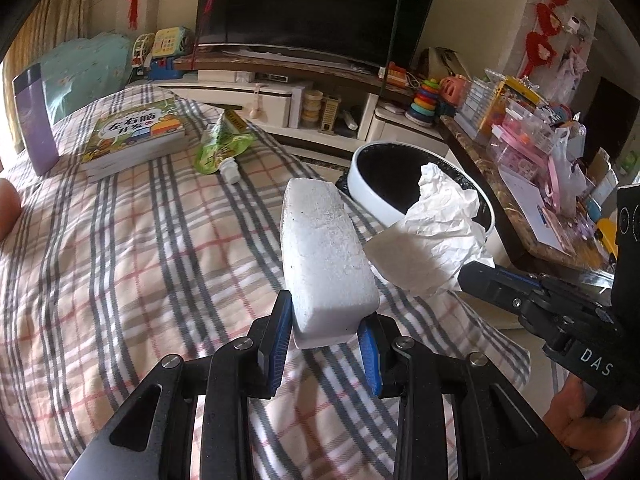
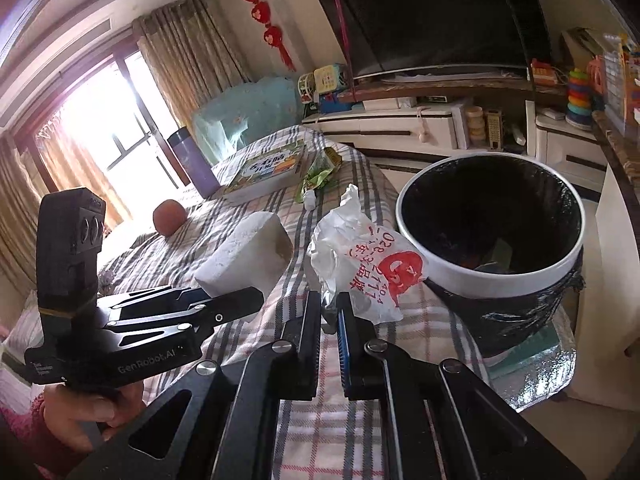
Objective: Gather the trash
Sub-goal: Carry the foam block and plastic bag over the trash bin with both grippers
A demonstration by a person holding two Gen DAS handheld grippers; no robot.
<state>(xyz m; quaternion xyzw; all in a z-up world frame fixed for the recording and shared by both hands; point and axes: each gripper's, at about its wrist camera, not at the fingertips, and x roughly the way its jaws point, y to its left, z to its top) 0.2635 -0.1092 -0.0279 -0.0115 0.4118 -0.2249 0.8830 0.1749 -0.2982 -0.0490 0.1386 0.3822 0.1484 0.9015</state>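
- plaid bedspread (image 1: 120, 260), tv behind
- left gripper (image 1: 326, 344) pinching white foam block (image 1: 324, 256)
- right gripper (image 2: 329, 316) clamped on crumpled white bag (image 2: 360, 256), beside trash bin (image 2: 492, 276)

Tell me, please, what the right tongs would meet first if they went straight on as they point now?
Probably the white rim of the trash bin, since the right tongs, holding the crumpled paper bag, aim toward it; depth is unclear.
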